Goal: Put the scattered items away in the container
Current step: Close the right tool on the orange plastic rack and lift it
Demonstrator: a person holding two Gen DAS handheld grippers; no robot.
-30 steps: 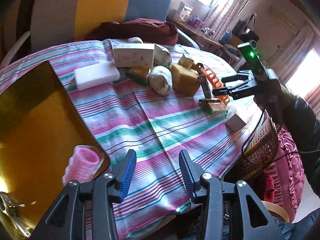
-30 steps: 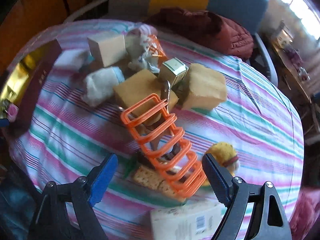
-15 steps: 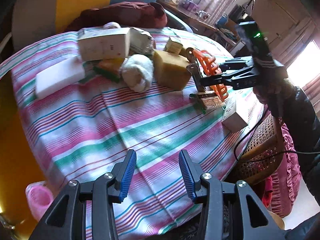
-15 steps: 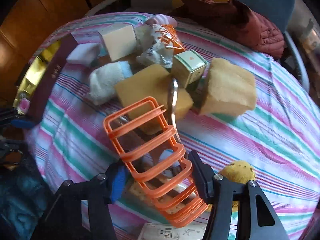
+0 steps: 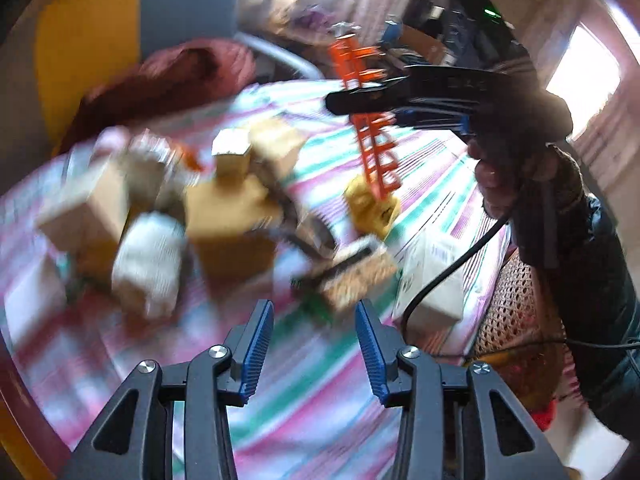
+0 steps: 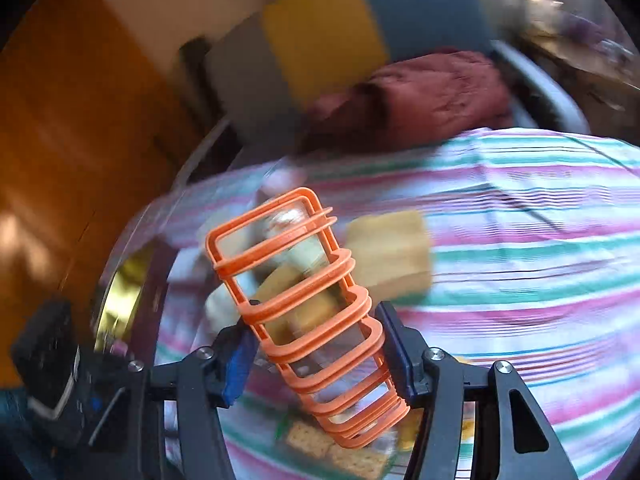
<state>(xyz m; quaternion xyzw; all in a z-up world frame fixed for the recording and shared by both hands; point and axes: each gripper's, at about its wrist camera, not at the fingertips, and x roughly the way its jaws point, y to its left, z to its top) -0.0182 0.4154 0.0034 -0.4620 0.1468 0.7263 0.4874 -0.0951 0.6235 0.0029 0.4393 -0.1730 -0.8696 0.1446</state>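
Note:
My right gripper [image 6: 316, 354] is shut on an orange plastic rack [image 6: 296, 300] and holds it lifted above the striped tablecloth [image 6: 520, 264]. In the left wrist view the rack [image 5: 370, 120] hangs from that gripper [image 5: 360, 100] above the item pile. My left gripper [image 5: 310, 344] is open and empty, low over the cloth, facing a cracker pack [image 5: 352, 276]. The gold container [image 6: 120, 292] shows at the left edge of the right wrist view. The scattered items include yellow sponges [image 5: 232, 220], a white bundle [image 5: 148, 256] and a white box [image 5: 432, 280].
A dark red jacket [image 6: 420, 96] lies on a chair behind the table. A wicker chair [image 5: 516, 320] stands at the table's right edge. A small yellow toy [image 5: 370, 204] sits under the rack. Both views are blurred by motion.
My right gripper has closed on the orange rack and lifted it off the pile. My left gripper has swung right, away from the gold container and toward the items.

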